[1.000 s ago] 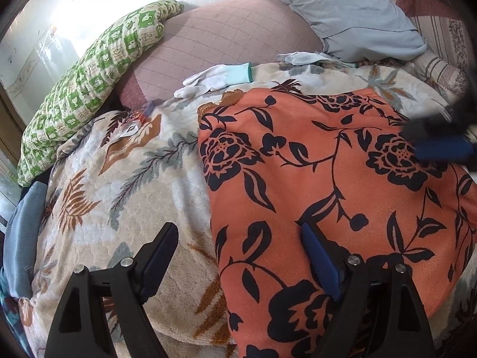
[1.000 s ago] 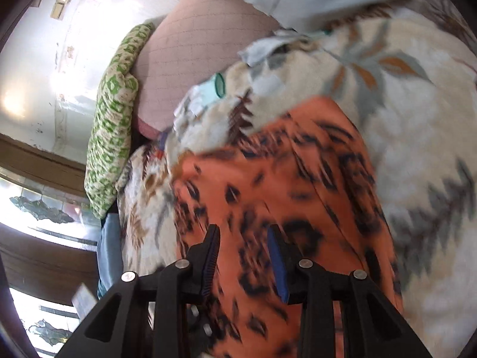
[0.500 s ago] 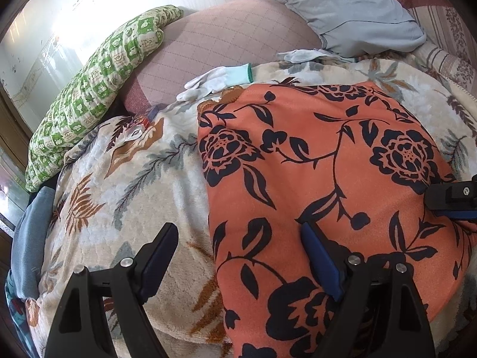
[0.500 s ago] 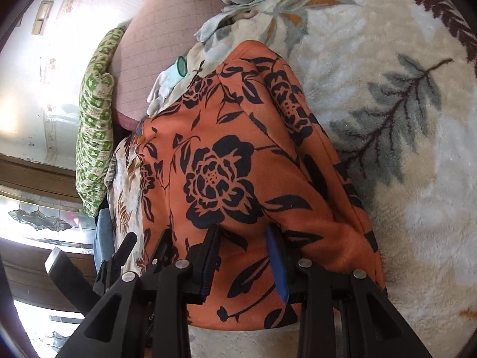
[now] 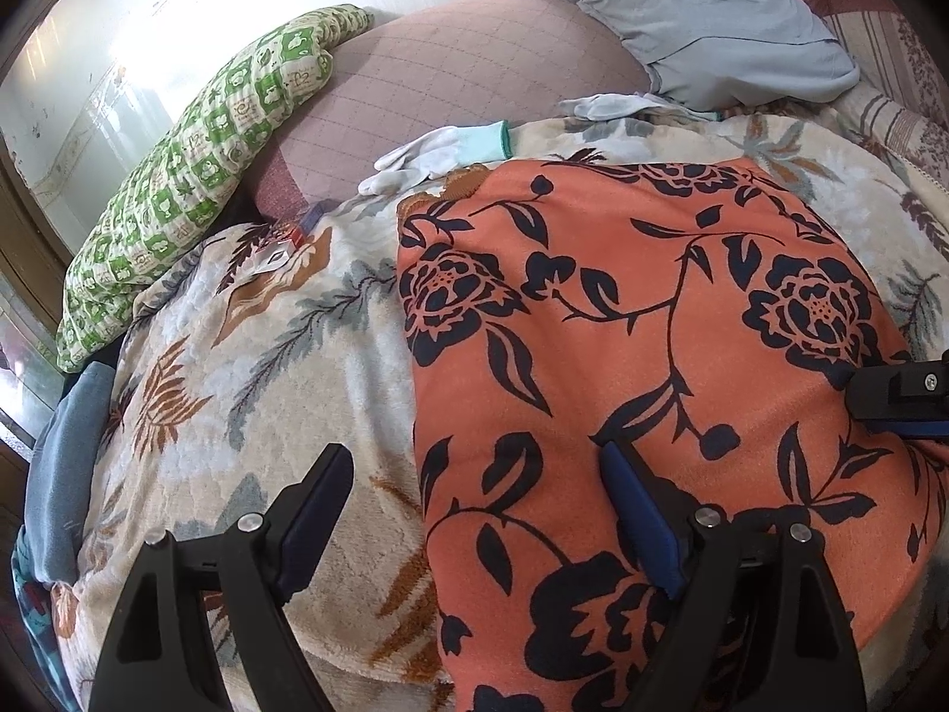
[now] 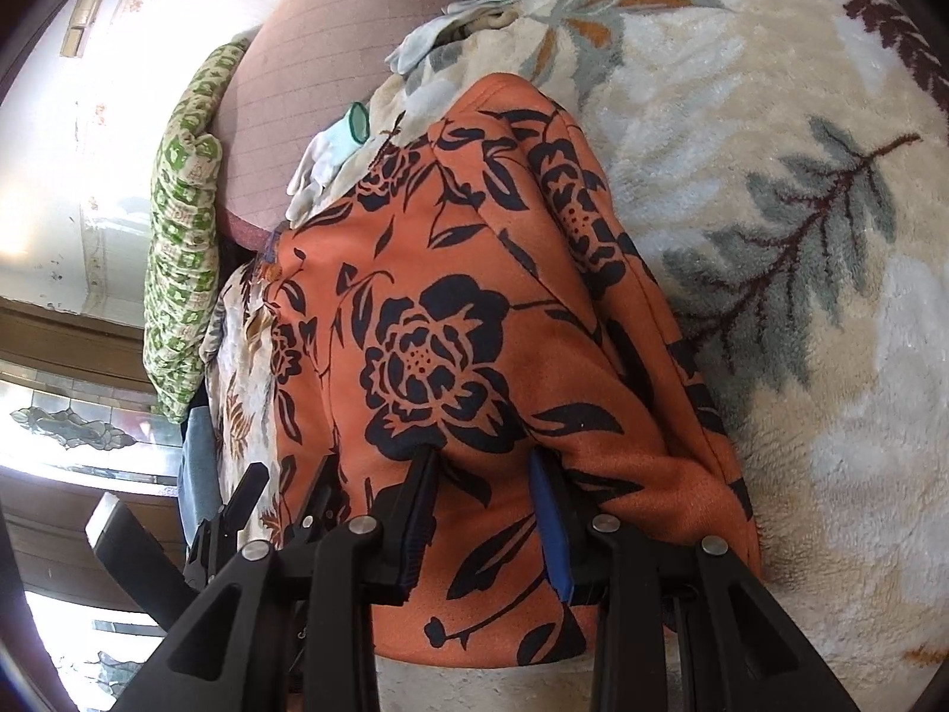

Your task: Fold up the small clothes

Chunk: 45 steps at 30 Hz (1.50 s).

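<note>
An orange garment with a black flower print (image 5: 640,356) lies flat on a cream floral blanket (image 5: 237,415). My left gripper (image 5: 474,510) is open wide over the garment's near left edge, one finger on the blanket, one on the cloth. My right gripper (image 6: 483,510) is open partway, its fingers resting on the garment (image 6: 462,308) at its near right edge; the cloth bulges between the jaws but is not pinched. The right gripper also shows at the right edge of the left wrist view (image 5: 895,397).
A white glove with a teal cuff (image 5: 439,148) lies just beyond the garment. A green patterned pillow (image 5: 196,172), a pink quilted cushion (image 5: 462,71) and a grey pillow (image 5: 700,18) sit behind. A blue cloth (image 5: 56,463) hangs at the left.
My right gripper has swung down from above onto the garment's right edge and settled there. The left gripper has stayed open in place.
</note>
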Tool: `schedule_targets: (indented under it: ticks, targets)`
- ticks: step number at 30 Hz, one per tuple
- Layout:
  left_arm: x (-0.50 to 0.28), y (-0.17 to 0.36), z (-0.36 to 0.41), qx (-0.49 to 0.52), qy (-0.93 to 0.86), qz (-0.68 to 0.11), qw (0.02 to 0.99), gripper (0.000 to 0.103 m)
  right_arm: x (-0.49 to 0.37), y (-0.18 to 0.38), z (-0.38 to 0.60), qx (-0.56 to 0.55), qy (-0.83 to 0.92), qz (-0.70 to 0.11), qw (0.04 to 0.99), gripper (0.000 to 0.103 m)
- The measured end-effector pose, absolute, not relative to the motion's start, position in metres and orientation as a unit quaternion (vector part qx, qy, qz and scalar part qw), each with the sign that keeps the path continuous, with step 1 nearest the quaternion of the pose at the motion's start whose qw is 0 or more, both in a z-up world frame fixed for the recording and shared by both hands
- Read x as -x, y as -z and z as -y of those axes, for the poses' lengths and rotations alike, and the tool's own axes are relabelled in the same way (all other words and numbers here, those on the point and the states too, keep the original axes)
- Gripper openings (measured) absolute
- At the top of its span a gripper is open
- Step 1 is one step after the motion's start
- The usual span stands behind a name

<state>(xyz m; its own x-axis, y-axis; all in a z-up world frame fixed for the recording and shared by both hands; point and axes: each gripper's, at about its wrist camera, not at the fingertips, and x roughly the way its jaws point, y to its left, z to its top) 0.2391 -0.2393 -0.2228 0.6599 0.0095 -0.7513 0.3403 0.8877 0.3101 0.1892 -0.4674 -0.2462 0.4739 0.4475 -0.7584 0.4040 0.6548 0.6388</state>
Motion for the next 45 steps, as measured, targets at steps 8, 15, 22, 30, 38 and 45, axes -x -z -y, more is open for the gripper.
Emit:
schedule_targets:
  ticks: [8,15,22,30,38,45]
  targets:
    - [-0.246,0.178,0.215,-0.149,0.108,-0.388,0.903,0.086,-0.174,0.216,0.497,-0.464,-0.081,-0.432,0.769,0.06]
    - [-0.304,0.186,0.177,-0.044,0.119,-0.491,0.862,0.09,-0.161,0.215,0.549,-0.481,-0.019,-0.394,0.783,0.073]
    - [-0.315,0.222,0.17,0.065,0.209,-0.557,0.801,0.09,-0.195,0.265,0.54,-0.471,-0.015,-0.482,0.739,0.073]
    - [-0.303,0.24,0.199,0.049,0.271,-0.565,0.778,0.093,-0.21,0.27,0.513,-0.447,-0.062,-0.479,0.753,0.083]
    - [-0.292,0.226,0.201,0.035,0.26,-0.538,0.801,0.052,-0.219,0.26,0.473,-0.4,-0.072,-0.491,0.771,0.059]
    - [-0.281,0.19,0.18,-0.011,0.252,-0.496,0.831,0.043,-0.218,0.218,0.442,-0.37,-0.116,-0.447,0.806,0.043]
